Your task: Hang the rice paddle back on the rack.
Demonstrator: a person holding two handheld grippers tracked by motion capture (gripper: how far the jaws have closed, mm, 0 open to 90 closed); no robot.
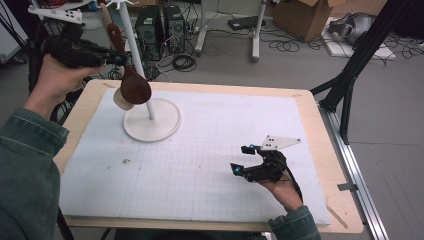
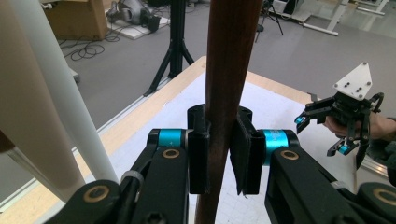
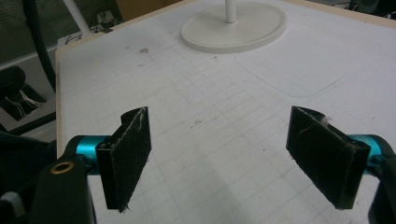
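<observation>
1. Well, my worktop [image 1: 320, 165] carries a white gridded mat [image 1: 200, 165].
2. Toward its far left corner stands a white stand [image 1: 152, 120], a round base with an upright pole.
3. My left tool [image 1: 119, 59] is clamped on the handle of a brown wooden spoon [image 1: 135, 87], held up beside the pole, bowl hanging down above the base.
4. My right tool [image 1: 243, 160] rests low over the mat at the near right, jaws spread wide and holding nothing.
</observation>
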